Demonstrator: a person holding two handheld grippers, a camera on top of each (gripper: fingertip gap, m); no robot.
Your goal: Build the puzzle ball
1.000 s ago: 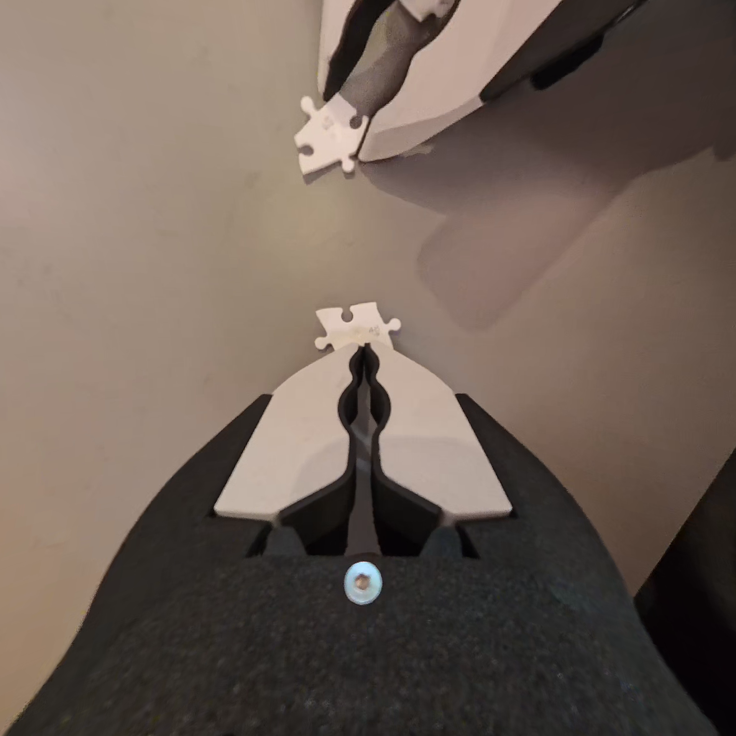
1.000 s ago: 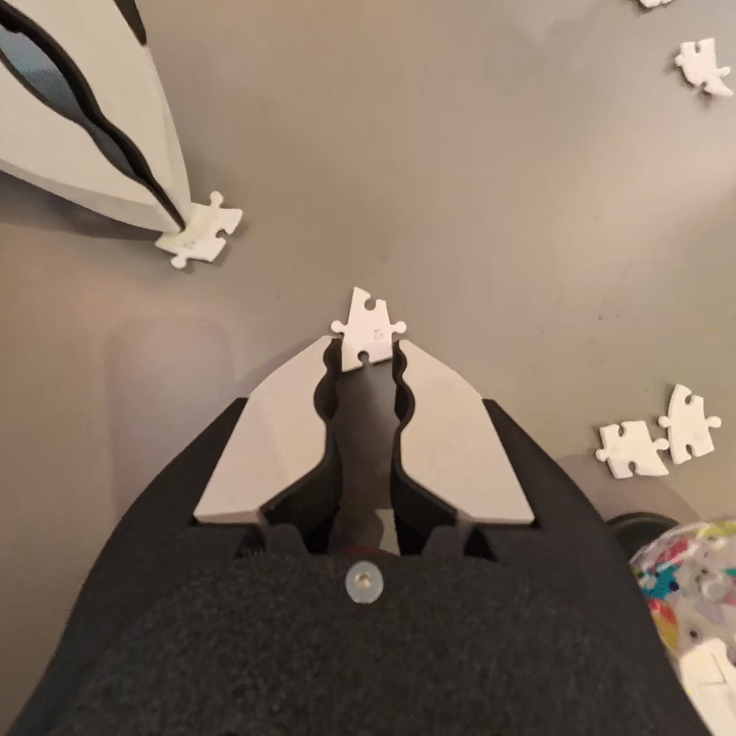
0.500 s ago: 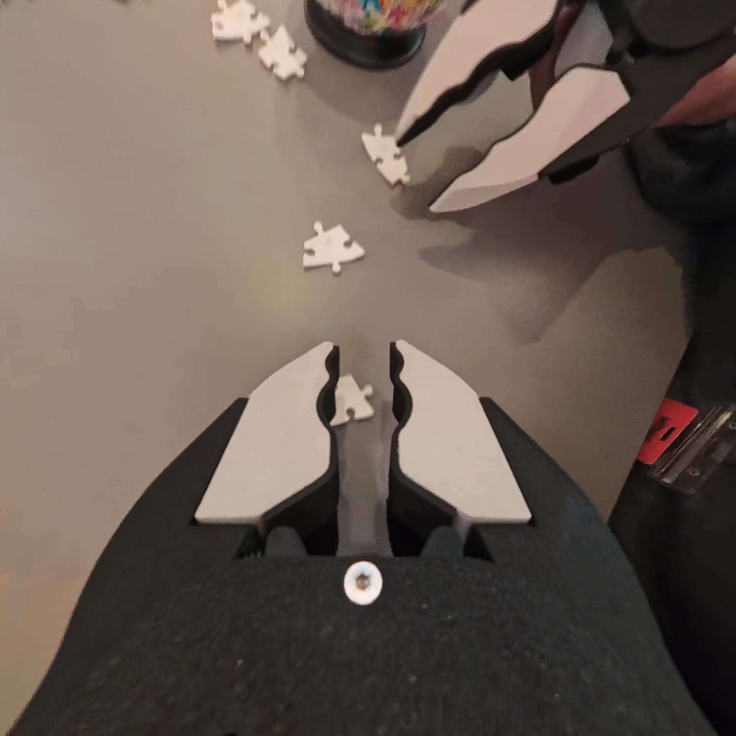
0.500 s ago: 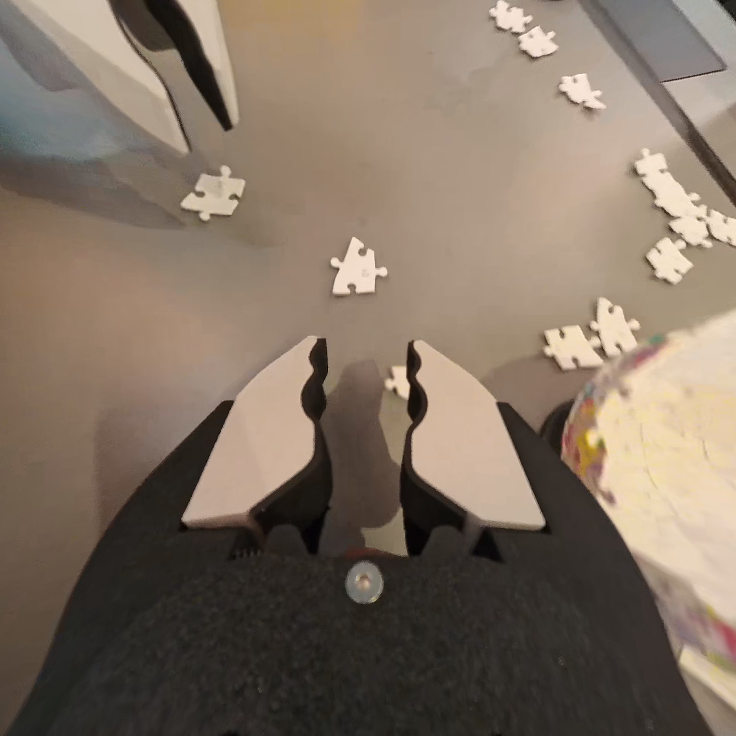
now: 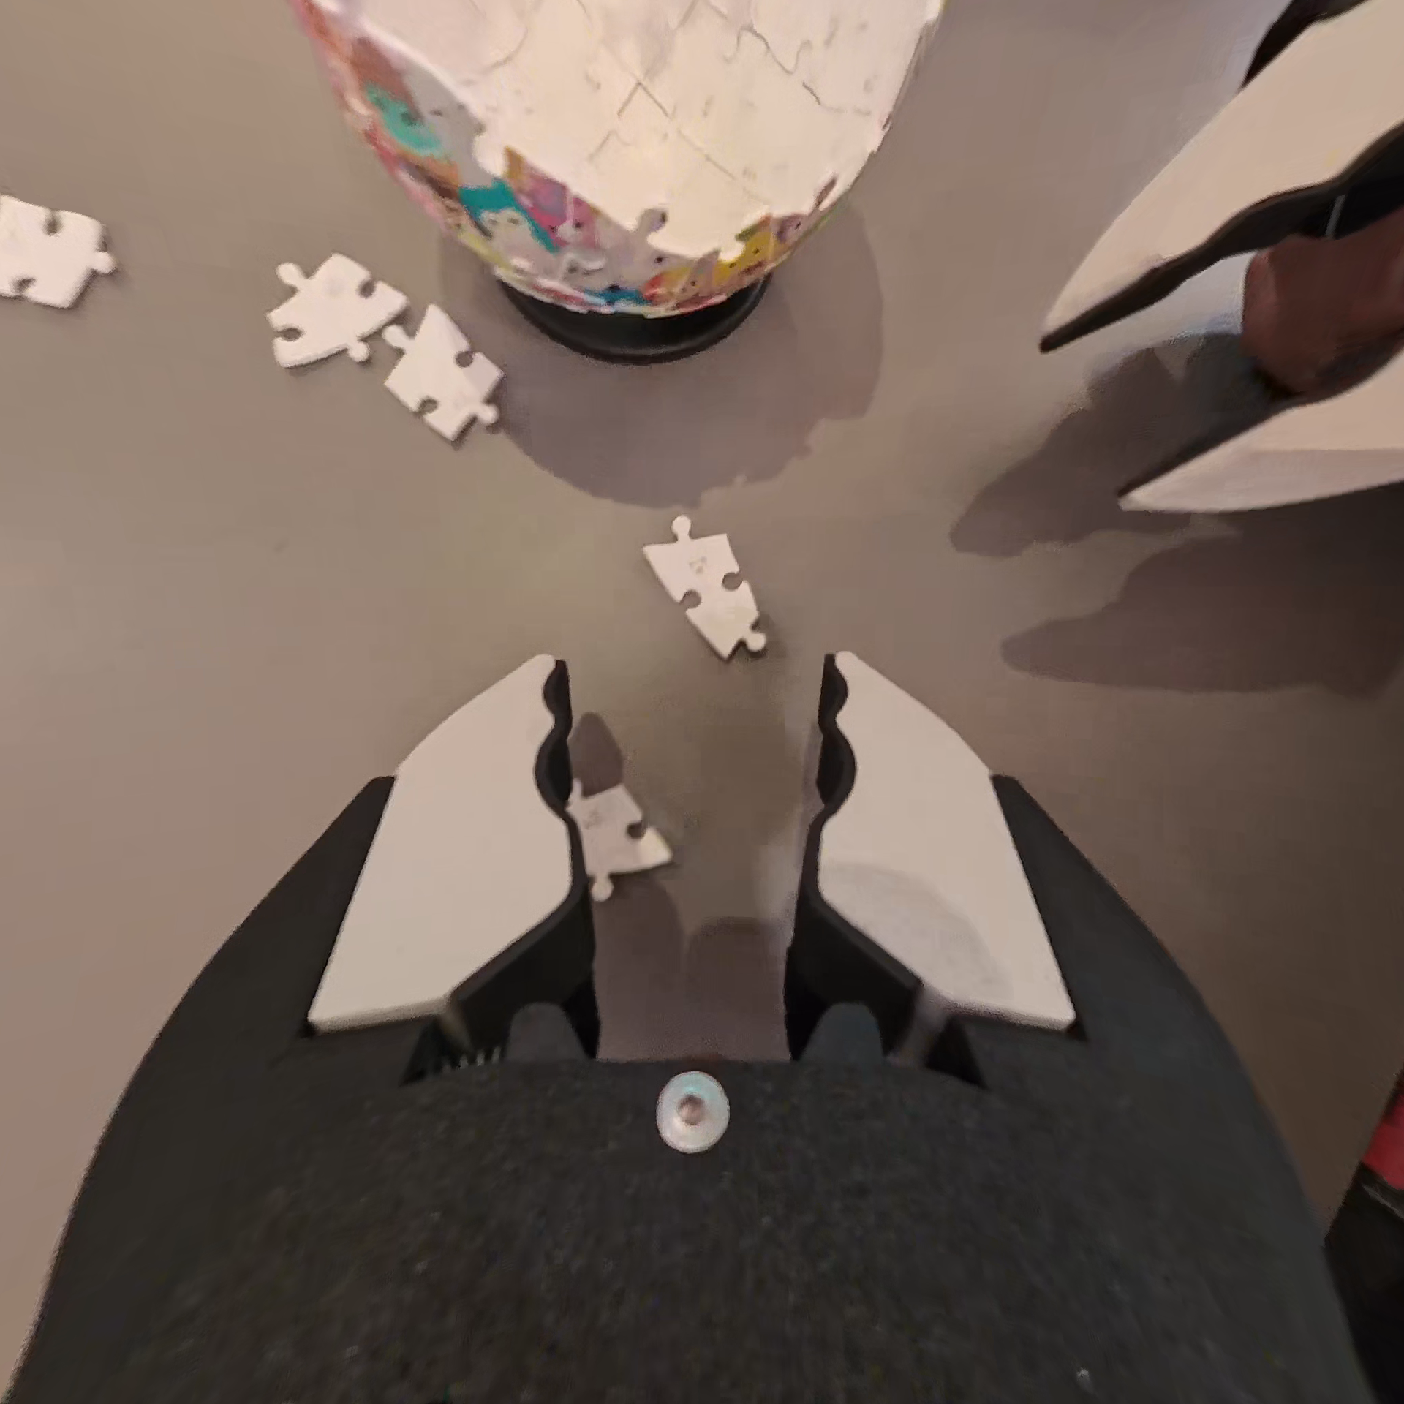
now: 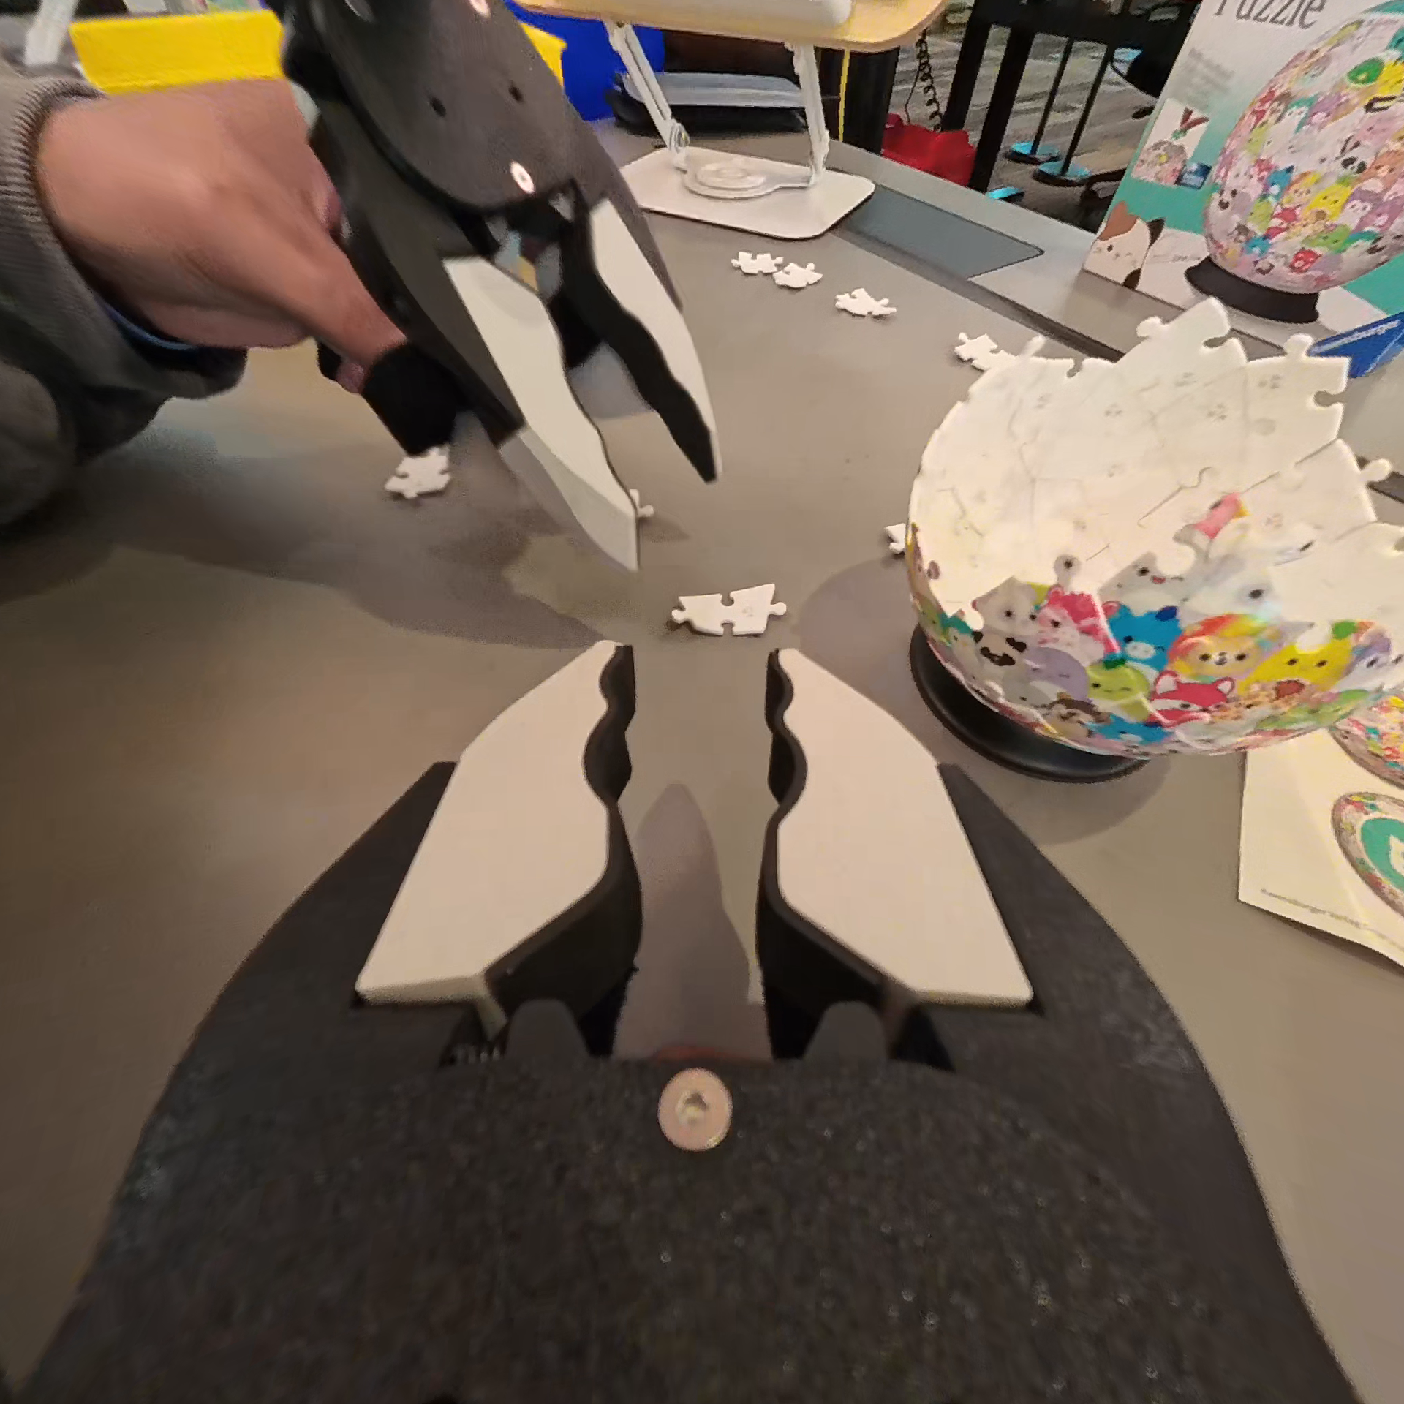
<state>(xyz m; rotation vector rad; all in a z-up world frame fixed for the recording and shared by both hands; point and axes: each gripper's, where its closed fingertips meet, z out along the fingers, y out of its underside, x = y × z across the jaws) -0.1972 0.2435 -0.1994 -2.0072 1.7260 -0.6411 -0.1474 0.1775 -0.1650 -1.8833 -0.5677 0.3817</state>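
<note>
The half-built puzzle ball [image 6: 1139, 570], white inside and colourful outside, sits on a black stand [image 6: 988, 729]; it also shows at the top of the left wrist view [image 5: 630, 114]. Two white pieces that look joined [image 5: 703, 585] lie on the grey table just ahead of my left gripper [image 5: 693, 668], which is open and empty. A single white piece [image 5: 615, 836] lies partly under its left finger. My right gripper [image 6: 699, 657] is open and empty, just short of the joined pieces [image 6: 729, 608]. The left gripper [image 6: 668, 517] hovers above them, held by a hand [image 6: 190, 228].
Loose white pieces lie left of the ball [image 5: 334, 311] [image 5: 444, 372] and farther back [image 6: 790, 270] [image 6: 418, 475]. The puzzle box [image 6: 1291, 152] stands at the back right. A printed sheet [image 6: 1329, 851] lies at the right. A white lamp base [image 6: 744, 190] stands behind. The single white piece [image 5: 615, 836] is about 6 cm from my left fingertips.
One second ago the left gripper was shut on a piece and the right held another between its tips. Both have let go, opened wider and lifted back; the ball has come into view.
</note>
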